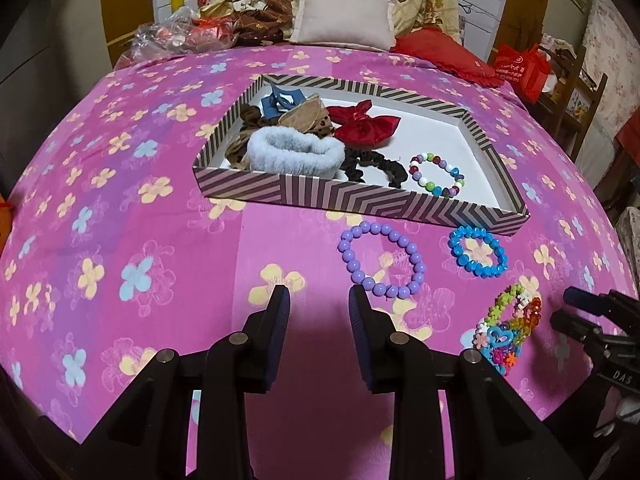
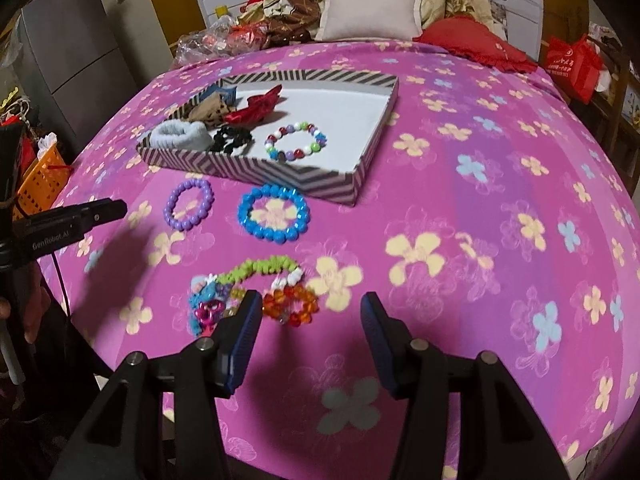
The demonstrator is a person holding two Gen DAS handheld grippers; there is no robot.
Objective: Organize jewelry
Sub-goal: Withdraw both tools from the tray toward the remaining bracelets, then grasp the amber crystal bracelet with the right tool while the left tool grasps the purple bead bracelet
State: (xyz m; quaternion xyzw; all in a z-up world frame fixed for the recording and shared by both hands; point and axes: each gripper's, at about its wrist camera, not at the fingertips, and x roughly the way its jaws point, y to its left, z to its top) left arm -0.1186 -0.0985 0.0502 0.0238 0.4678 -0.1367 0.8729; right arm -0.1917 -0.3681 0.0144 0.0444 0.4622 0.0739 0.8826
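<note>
A striped tray (image 1: 360, 200) (image 2: 256, 170) lies on the pink bed. It holds scrunchies, a red bow (image 1: 362, 122) and a multicoloured bead bracelet (image 1: 437, 174) (image 2: 296, 141). In front of it lie a purple bead bracelet (image 1: 382, 258) (image 2: 189, 204), a blue bead bracelet (image 1: 478, 251) (image 2: 274, 214) and a heap of colourful bracelets (image 1: 508, 326) (image 2: 256, 292). My left gripper (image 1: 319, 294) is open and empty, just left of the purple bracelet. My right gripper (image 2: 310, 304) is open and empty, its left finger at the heap.
Pillows, a red cushion (image 1: 444, 56) and a plastic bag (image 1: 176, 36) lie at the bed's head. A red bag (image 2: 572, 64) stands at the right. An orange basket (image 2: 38, 182) and a grey cabinet (image 2: 76, 60) stand at the left.
</note>
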